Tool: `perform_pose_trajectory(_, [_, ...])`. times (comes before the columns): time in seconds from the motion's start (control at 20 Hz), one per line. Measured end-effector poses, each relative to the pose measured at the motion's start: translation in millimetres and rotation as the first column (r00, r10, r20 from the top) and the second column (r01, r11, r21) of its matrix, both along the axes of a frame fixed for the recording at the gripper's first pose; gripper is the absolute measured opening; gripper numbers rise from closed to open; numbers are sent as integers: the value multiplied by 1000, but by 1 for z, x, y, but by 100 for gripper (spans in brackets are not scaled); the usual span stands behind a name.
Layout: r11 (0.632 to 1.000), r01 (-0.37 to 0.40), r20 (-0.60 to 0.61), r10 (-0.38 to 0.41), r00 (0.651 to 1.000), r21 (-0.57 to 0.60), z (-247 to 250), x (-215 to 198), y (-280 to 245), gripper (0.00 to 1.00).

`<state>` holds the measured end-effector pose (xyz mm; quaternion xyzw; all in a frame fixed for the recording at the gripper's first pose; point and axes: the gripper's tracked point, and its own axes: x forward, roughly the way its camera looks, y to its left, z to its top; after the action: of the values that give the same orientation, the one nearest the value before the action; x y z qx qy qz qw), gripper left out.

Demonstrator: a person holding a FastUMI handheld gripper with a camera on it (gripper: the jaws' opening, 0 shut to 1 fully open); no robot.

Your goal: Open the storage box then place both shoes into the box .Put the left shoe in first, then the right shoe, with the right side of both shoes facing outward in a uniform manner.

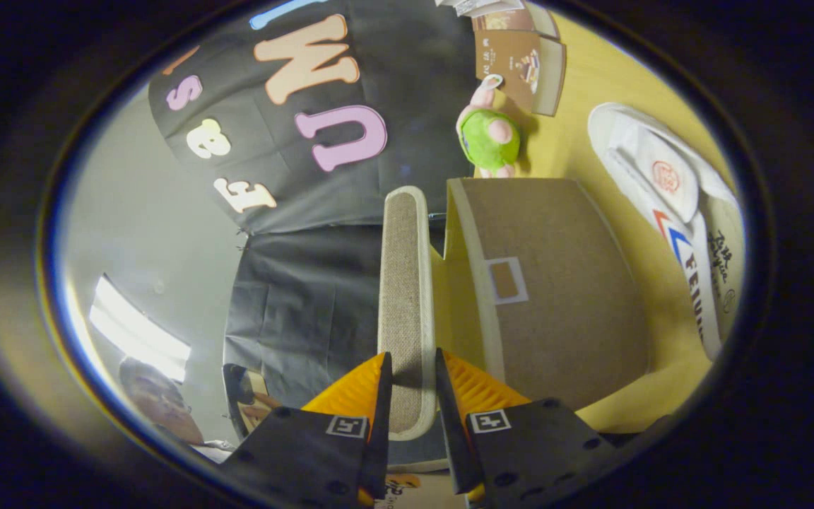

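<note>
Hand-held gripper (413, 385) clamps the lid (405, 297), raised off the box (555, 297); we judge opening underway; shoe (675, 212) at 2 o'clock.

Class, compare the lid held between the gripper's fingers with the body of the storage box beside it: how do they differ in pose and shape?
The lid shows as a thin panel swung away from the box body, which shows a broad face. The gripper grips the lid on both sides; the box body rests untouched on the yellow table. Only the box body carries a small label patch. Both share tan fabric with pale trim.
</note>
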<state>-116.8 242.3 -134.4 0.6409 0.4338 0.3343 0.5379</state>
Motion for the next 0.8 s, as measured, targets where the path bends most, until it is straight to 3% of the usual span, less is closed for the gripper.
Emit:
perform_pose_trajectory(0.05, [1000, -7, 17, 7, 1000, 1, 5, -2, 1, 38])
perform_pose_trajectory(0.2, [999, -46, 66, 45, 997, 11, 20, -8, 7, 21])
perform_pose_trajectory(0.25, [999, -35, 80, 36, 996, -18, 20, -5, 43, 15])
perform_pose_trajectory(0.3, [998, 22, 85, -18, 996, -51, 11, 4, 8, 10])
perform_pose_trajectory(0.35, [999, 21, 84, -17, 996, -41, 9, 8, 3, 4])
perform_pose_trajectory(0.6, [995, 8, 137, 6, 991, -99, 25, 3, 2, 3])
perform_pose_trajectory(0.8, [982, -34, 225, 76, 971, -184, 45, 0, 11, 3])
